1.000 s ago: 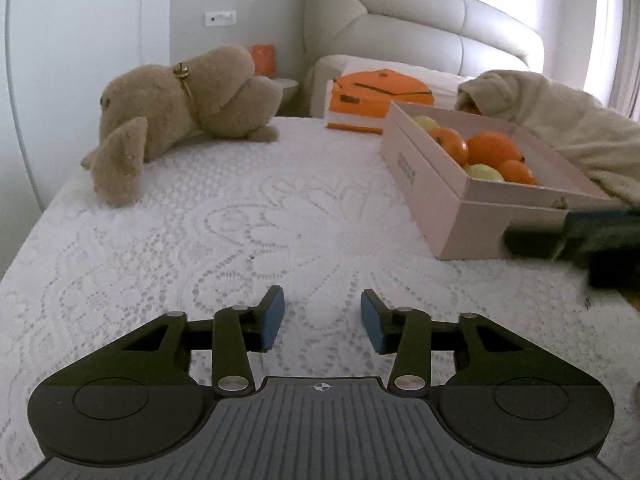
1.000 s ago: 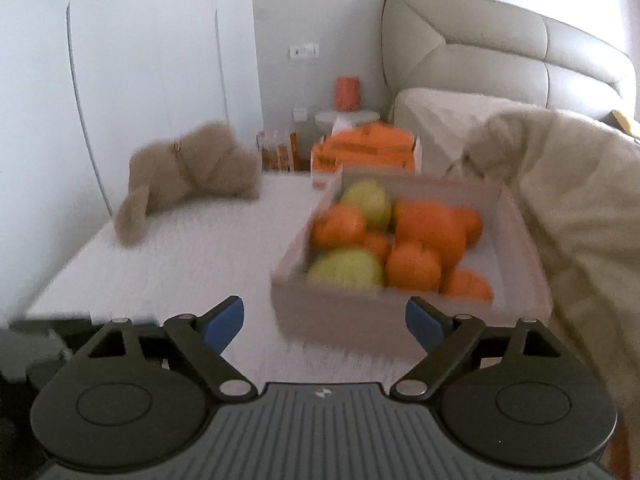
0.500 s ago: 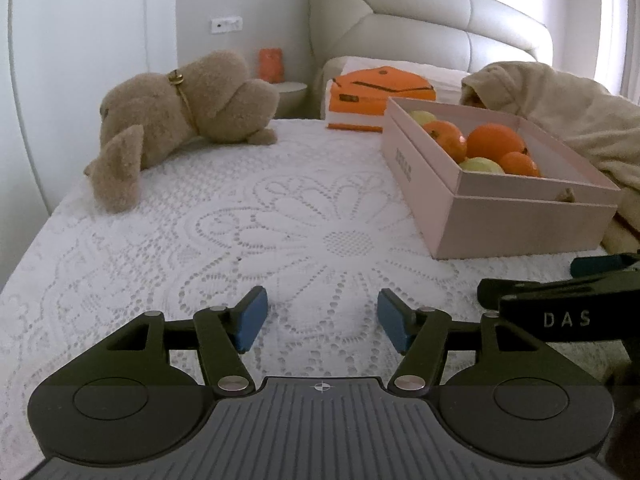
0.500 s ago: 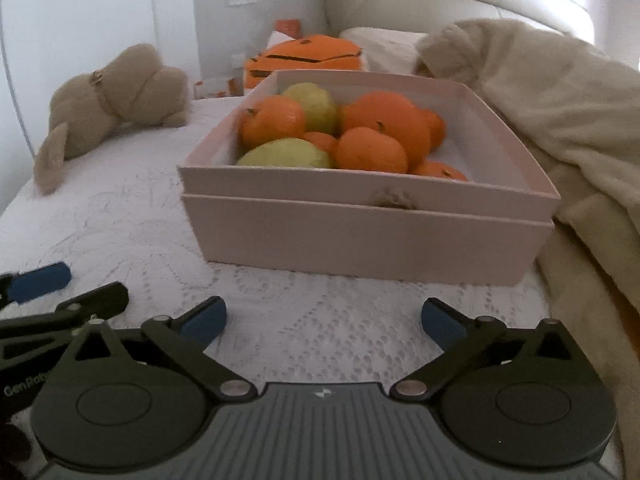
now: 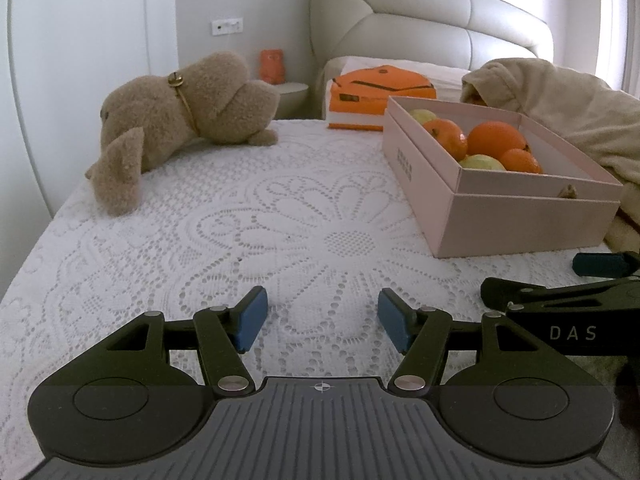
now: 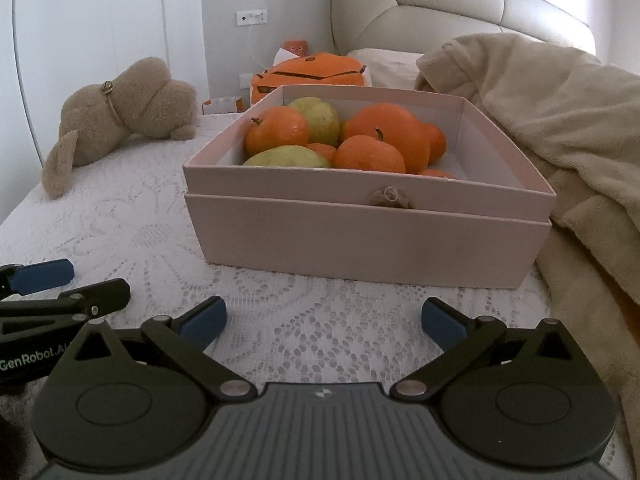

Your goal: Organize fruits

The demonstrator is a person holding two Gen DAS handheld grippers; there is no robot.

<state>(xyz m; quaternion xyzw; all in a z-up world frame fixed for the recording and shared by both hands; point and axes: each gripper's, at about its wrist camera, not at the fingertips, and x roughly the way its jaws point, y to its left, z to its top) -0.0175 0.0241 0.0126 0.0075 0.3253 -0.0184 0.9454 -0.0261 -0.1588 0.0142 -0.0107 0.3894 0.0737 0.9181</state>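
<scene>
While both tools hang low over the lace bedcover, the left gripper and right gripper have just been opening and stand wide with nothing between them. Mid-frame in the right view sits the pink box, its oranges and green fruits heaped together: round, firm, likely to roll, best pinched across the middle. Box walls hem the approach. Further back, a beige blanket crowds the right, a plush toy lies upper left.

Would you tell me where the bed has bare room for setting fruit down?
The lace cover lies bare between the plush toy and the pink box. It is crowded beyond the box, where the beige blanket presses against its far side.
</scene>
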